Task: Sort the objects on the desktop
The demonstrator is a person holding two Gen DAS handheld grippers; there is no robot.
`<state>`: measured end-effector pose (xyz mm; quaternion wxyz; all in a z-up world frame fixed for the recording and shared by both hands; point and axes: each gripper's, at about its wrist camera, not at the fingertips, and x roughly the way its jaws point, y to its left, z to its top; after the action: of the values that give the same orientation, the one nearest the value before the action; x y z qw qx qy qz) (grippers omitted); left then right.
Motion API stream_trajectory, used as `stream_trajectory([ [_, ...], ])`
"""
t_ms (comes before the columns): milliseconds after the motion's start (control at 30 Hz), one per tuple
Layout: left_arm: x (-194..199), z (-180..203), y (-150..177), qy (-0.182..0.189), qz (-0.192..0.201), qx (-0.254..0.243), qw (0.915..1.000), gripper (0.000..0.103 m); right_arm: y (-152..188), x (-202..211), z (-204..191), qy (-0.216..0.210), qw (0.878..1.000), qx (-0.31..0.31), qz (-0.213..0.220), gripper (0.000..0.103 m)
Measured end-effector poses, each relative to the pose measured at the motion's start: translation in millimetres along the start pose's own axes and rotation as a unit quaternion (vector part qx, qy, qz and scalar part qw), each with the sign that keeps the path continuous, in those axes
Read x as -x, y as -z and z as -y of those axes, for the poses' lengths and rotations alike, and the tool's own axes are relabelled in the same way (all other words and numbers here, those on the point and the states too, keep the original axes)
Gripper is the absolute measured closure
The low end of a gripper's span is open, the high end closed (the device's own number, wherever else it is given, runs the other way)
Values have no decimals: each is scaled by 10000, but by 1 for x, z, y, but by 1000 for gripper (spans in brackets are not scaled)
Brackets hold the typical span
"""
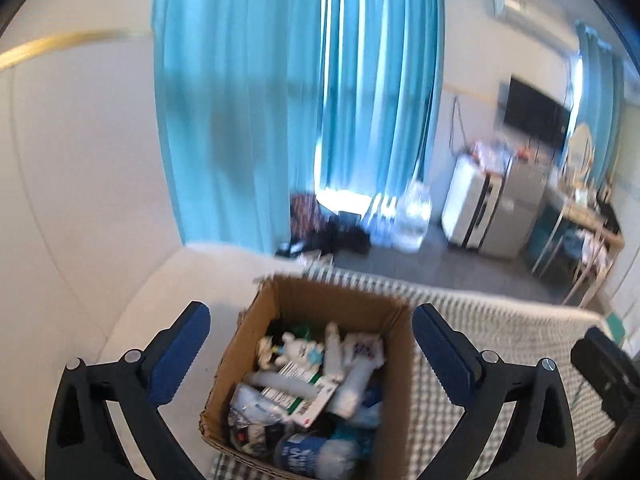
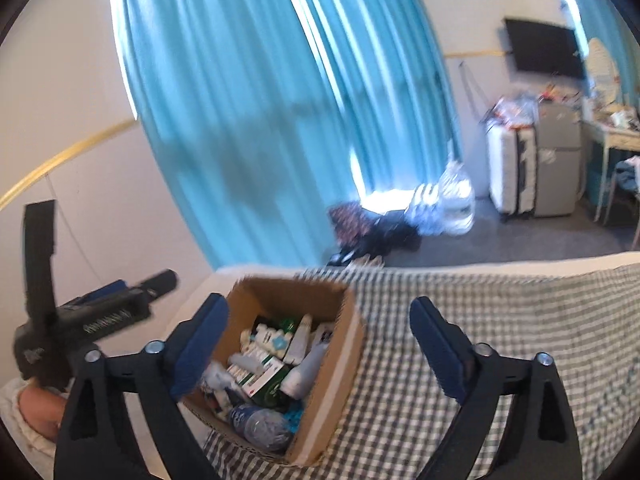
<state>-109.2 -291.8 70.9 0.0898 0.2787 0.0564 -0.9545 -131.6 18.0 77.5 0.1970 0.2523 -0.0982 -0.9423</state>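
Hovering above box [image 1: 308,364] rim: left gripper [image 1: 311,354] spread; checked cloth [image 2: 500,320] bare.

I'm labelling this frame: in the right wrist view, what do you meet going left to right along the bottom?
The other hand-held gripper → blue left finger pad → cardboard box of bottles and packets → blue right finger pad → checked cloth.
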Motion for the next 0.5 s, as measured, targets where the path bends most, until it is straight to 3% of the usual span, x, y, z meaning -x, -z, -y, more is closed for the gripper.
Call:
stream_trajectory([
  [267,66,43,-10,107,392,-260,9988,0,-16,81,21,584,9964,-20,620,0],
  [400,77,60,13,94,495,-344,9981,0,-3,96,31,768,9951,98,613,0],
  [500,70,66,40,191,350,-243,9989,0,16,93,41,927,9945,231,435,0],
])
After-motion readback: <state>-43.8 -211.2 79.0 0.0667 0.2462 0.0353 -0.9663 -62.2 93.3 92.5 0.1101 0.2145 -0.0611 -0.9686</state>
